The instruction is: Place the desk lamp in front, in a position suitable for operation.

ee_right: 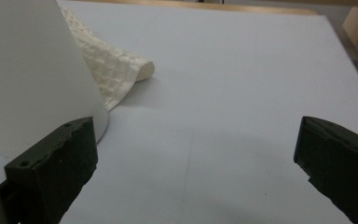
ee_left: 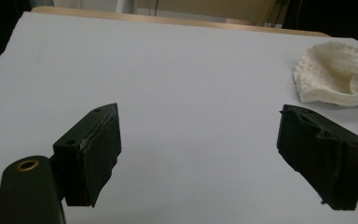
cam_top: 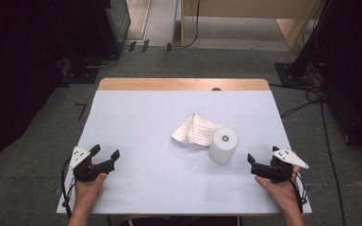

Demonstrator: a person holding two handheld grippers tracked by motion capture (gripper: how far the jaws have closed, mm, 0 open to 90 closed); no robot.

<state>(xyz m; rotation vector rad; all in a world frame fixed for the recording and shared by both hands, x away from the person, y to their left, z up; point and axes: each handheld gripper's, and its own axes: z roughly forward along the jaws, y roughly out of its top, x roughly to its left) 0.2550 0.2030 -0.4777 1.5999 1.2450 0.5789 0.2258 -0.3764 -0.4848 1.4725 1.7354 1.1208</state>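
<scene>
A white upright cylinder (cam_top: 223,145), like a paper roll, stands right of centre on the white-covered table (cam_top: 136,117). A crumpled cream waffle-weave cloth (cam_top: 194,129) lies against its far left side. My left gripper (cam_top: 106,151) rests near the front left, open, with nothing between its jaws. In the left gripper view the gripper (ee_left: 198,112) faces bare table, with the cloth (ee_left: 335,74) at far right. My right gripper (cam_top: 262,154) sits open just right of the cylinder. In the right gripper view the gripper (ee_right: 196,123) has the cylinder (ee_right: 28,70) beyond its left jaw, with the cloth (ee_right: 107,70) behind.
A strip of bare wood (cam_top: 184,84) shows along the table's far edge. Cables (cam_top: 306,101) trail on the grey floor to the right, and dark stands and wooden furniture (cam_top: 292,23) sit beyond the table.
</scene>
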